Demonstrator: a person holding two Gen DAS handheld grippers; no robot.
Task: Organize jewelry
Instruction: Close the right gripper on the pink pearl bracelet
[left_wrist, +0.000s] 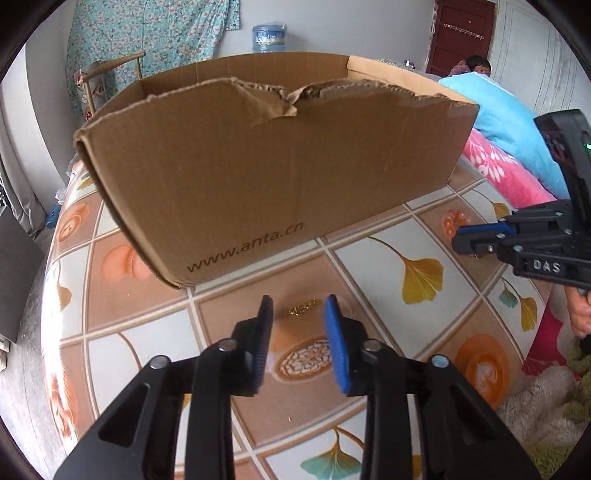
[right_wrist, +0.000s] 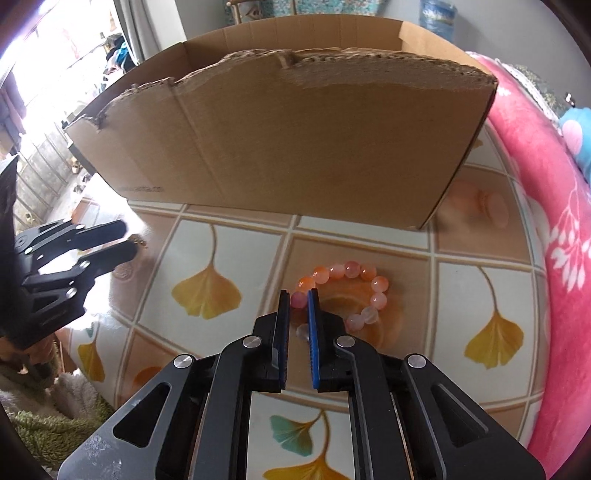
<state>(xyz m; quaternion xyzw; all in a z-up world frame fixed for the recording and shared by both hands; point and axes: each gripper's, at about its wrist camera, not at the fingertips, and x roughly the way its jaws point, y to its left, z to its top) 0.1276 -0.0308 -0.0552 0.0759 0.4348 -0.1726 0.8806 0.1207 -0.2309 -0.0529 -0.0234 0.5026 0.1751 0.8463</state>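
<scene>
Nearest in our right wrist view, the right gripper (right_wrist: 298, 295) has its jaws nearly closed, clamped on one bead of the pink-and-orange round-bead bracelet (right_wrist: 345, 291). The rest of the loop lies flat on the table (right_wrist: 480, 295) from 12 to 3 o'clock of the tips. We read this as the pickup grip: one bead pinched so the whole string lifts. Whether both pads truly press the bead is hard to see; the gap is narrow and the bead fills it.

In our left wrist view the left gripper (left_wrist: 298, 308) has jaws partly open, straddling a small gold chain-like trinket (left_wrist: 302, 307) at 12 o'clock. The pads do not appear to touch it, so no grip yet. The piece is tiny and blurred; we cannot tell if it is a chain, earring or brooch.

Further out at 12 o'clock in both views stands the brown corrugated cardboard box with torn top edge (left_wrist: 280, 166), open side up, likely the drop target. Its inside is hidden by the near wall, so what it holds is unknown.

At 3 o'clock a pink floral blanket (right_wrist: 546, 258) borders the table, cut off by the lens rim.
</scene>
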